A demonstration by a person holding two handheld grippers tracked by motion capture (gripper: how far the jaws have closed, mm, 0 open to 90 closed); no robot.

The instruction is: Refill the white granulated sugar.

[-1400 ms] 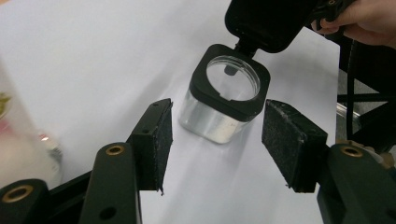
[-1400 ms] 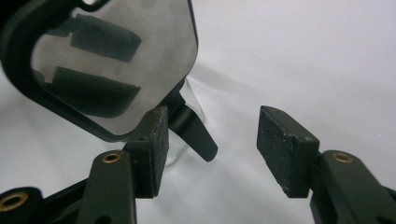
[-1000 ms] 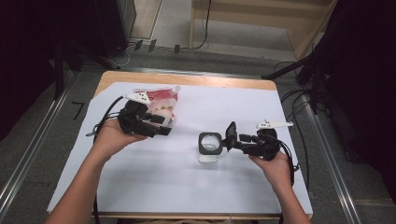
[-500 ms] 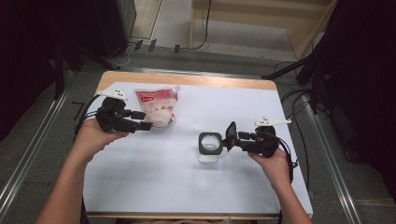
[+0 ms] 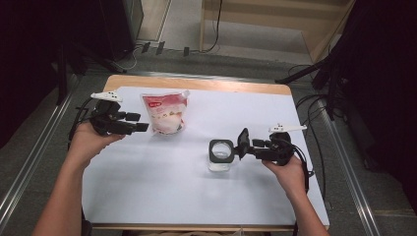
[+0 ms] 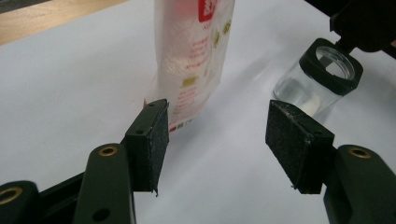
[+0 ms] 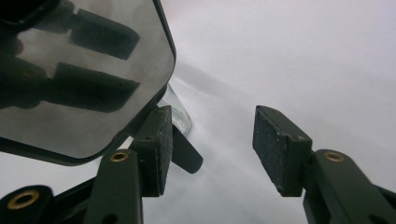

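Two sets of fingers stood wide and empty: left gripper [image 5: 141, 127] with the pouch [image 5: 165, 112] at three o'clock, right gripper [image 5: 243, 143] beside the jar [image 5: 221, 154]

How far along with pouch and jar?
Done: black lid of the clear glass jar stands flipped open. In hand: nothing; left gripper jaws open short of the red-and-white plastic pouch, right gripper open beside the lid. Left: grasping the upright pouch.
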